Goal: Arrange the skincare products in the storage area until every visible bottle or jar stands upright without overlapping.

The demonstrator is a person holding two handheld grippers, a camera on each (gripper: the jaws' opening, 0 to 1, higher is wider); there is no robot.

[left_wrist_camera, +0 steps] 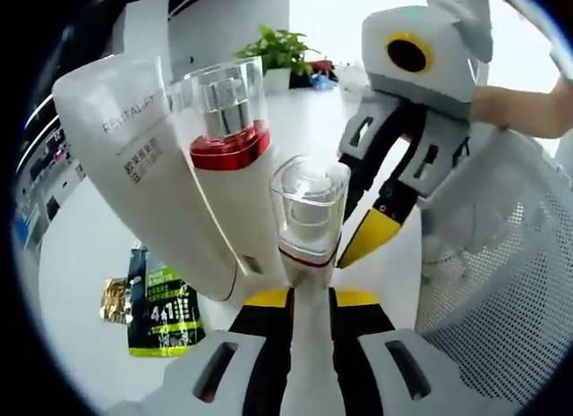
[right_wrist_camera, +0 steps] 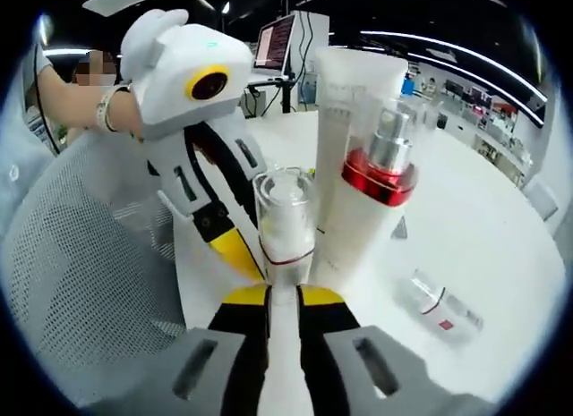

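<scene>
Both grippers clench the same slim white bottle with a clear square cap (left_wrist_camera: 309, 210): the left gripper (left_wrist_camera: 311, 295) and the right gripper (right_wrist_camera: 284, 295) pinch its body. Just beside that bottle stand a tall white tube (left_wrist_camera: 143, 165) and a red-collared pump bottle (left_wrist_camera: 228, 134). Near the tube, a small clear vial (right_wrist_camera: 439, 304) lies flat on the white table (right_wrist_camera: 483, 219).

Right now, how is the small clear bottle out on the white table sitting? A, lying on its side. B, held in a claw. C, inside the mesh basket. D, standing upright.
A: in the right gripper view the small clear bottle lies flat on its side on the white table, apart from the taller bottles.
</scene>
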